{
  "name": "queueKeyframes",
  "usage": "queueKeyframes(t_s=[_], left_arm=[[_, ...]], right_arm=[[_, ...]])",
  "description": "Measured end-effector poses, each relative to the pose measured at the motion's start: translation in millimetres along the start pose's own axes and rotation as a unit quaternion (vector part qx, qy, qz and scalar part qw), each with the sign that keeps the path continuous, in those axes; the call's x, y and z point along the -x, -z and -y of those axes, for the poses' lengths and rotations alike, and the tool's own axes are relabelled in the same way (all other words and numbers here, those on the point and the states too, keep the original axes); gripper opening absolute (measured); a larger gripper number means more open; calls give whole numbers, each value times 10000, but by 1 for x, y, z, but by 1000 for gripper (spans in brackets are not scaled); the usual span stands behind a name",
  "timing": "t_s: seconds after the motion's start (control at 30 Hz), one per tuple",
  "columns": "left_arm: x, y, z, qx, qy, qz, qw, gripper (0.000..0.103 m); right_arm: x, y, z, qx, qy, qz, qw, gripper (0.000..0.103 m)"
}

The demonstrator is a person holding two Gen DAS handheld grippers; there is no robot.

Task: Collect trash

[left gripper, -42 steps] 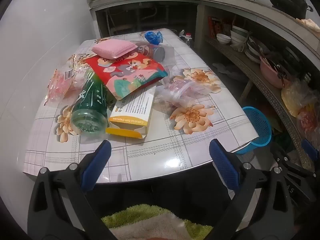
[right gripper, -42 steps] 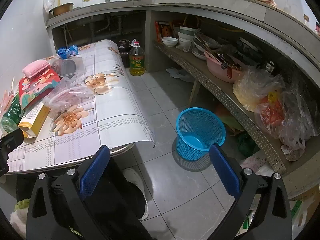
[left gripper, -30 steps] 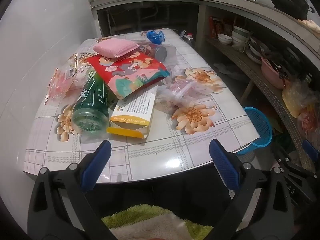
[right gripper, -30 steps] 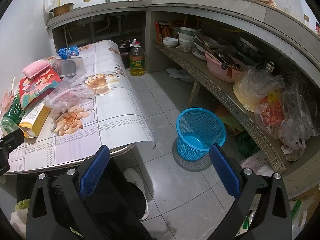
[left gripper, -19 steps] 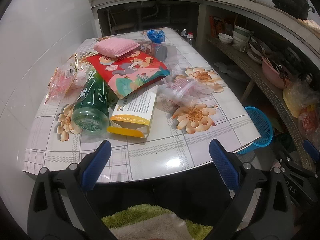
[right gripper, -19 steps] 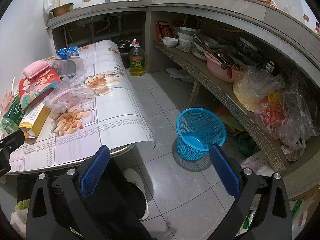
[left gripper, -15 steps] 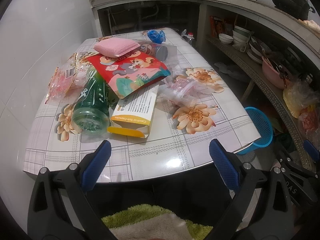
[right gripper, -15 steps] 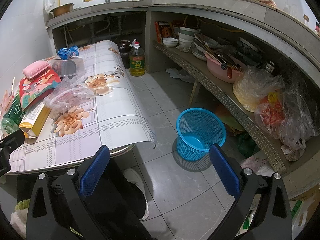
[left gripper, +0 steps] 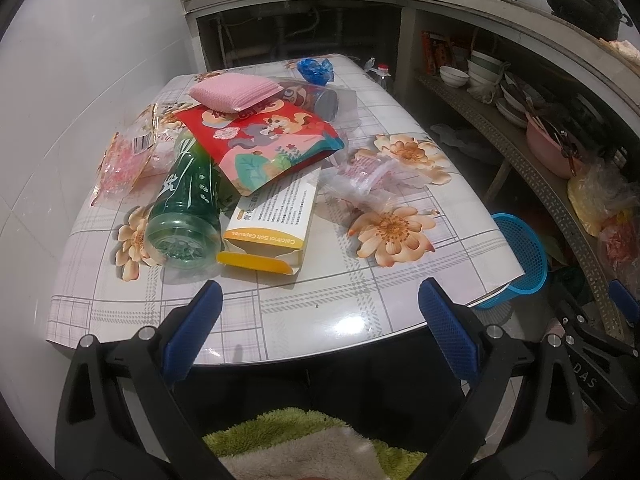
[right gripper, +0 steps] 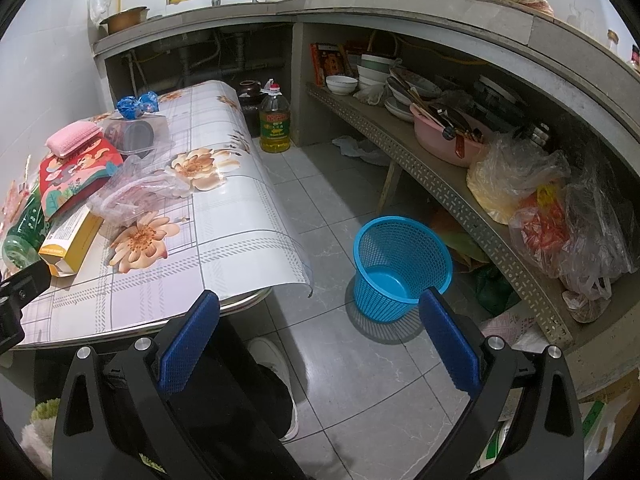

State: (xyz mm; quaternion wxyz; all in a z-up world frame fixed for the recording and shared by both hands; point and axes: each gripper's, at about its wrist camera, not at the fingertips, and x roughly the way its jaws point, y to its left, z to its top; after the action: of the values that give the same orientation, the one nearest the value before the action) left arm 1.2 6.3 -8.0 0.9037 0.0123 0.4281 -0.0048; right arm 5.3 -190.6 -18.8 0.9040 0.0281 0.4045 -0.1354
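Left wrist view: my left claw point(left gripper: 318, 328) hung spread wide and empty, short of the desk point(left gripper: 320, 312) edge. Trash lay heaped on the desk: green bottle point(left gripper: 188, 208) on its side, base toward me, long axis running away from the camera; yellow carton point(left gripper: 276, 220) beside it, touching, open flap nearest me, lengthwise the same way; red pouch point(left gripper: 264, 140) overlapping both. Best start, I judged, was the carton: close across its narrow width, keeping clear of the bottle.

Right wrist view: my right claw point(right gripper: 320, 338) was likewise wide and empty, over the floor. Blue basket point(right gripper: 400, 268) stood upright on the tiles, beside the desk, seemingly empty. Clear bag point(right gripper: 136, 192) sat crumpled near the desk's middle.
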Motion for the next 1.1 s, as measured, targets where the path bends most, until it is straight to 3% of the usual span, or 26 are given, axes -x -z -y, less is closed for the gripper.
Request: queueKeyframes(t_s=[1.1], left_arm=[[-4, 2, -7, -15, 1, -32, 10000, 94]], right_arm=[[0, -2, -3, 18, 3, 10, 10000, 97]])
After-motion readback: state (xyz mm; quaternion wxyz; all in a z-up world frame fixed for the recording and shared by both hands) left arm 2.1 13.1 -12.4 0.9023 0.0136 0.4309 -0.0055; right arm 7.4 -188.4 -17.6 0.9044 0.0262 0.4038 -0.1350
